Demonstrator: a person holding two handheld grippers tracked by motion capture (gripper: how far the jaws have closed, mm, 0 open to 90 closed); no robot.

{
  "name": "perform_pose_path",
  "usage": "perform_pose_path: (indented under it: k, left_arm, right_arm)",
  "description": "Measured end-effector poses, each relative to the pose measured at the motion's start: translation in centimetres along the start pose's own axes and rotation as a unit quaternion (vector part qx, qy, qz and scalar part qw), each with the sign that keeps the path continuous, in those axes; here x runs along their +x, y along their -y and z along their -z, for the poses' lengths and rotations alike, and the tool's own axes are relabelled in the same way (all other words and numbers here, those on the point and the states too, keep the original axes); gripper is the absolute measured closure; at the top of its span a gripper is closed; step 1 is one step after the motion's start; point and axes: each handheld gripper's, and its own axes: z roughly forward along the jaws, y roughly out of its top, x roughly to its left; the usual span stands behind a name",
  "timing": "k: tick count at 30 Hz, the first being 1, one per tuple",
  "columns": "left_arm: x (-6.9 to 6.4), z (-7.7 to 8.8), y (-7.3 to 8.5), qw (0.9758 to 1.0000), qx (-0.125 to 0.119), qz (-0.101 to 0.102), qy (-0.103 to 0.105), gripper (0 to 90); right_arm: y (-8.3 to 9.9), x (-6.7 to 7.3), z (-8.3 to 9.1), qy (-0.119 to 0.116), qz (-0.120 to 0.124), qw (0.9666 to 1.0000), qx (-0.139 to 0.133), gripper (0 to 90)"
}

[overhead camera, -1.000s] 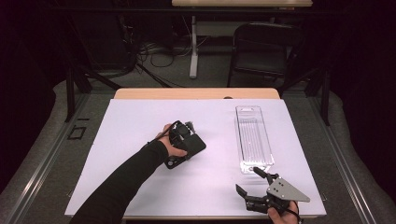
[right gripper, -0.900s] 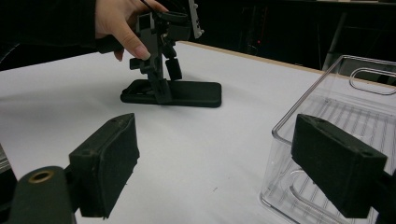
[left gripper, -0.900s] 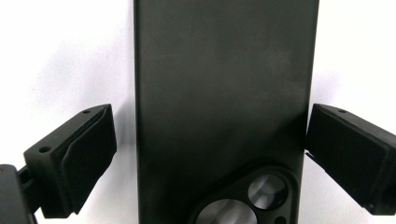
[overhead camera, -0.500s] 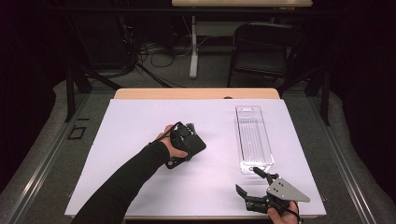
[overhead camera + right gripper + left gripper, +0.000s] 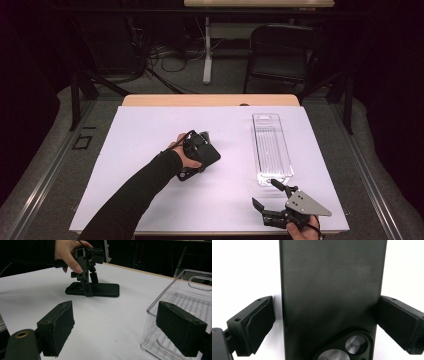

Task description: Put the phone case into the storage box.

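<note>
The desk (image 5: 125, 200) carries a white covering across most of its top; a strip of bare wood shows along the far edge.

Left gripper (image 5: 196, 156): positioned left of centre on the desk, held from above by the person's left hand (image 5: 180, 152), with a black sleeve entering from the near left. In the left gripper view its two fingers (image 5: 259, 325) stand apart, one on each long side of the phone case (image 5: 332, 297). A gap of white desk shows between the left finger and the case; the right finger sits right at the case's edge, and contact there cannot be confirmed.

Phone case: black, lying flat on the desk with its camera cut-out toward the gripper body. In the right gripper view it lies under the left gripper, well apart from the container.

Clear container (image 5: 271, 147): a long transparent plastic bin, right of centre, its long axis running near to far. It stands well apart from the phone case.

Right gripper (image 5: 267, 192): at the near right edge of the desk, just near of the container's near end. Its fingers (image 5: 58, 325) are spread wide with nothing between them.
</note>
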Motion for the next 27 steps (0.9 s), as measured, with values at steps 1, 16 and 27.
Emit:
perform_pose_path:
  k: [1, 16, 27]
  left_arm:
    - [-0.02, -0.02, -0.04, 1.0, 0.0, -0.002, -0.001, 3.3]
    - [0.02, 0.0, -0.37, 0.9999, 0.012, -0.006, 0.003, 4.2]
    - [-0.06, 0.16, -0.45, 0.9999, 0.015, -0.008, 0.003, 7.2]
  right_arm:
    - [0.0, 0.0, 0.01, 0.0, 0.0, 1.0, 0.0, 14.3]
    - [-0.01, -0.03, 0.0, -0.001, 0.002, 1.0, 0.0, 14.3]
    - [0.01, -0.05, 0.0, -0.001, 0.001, 1.0, 0.0, 14.3]
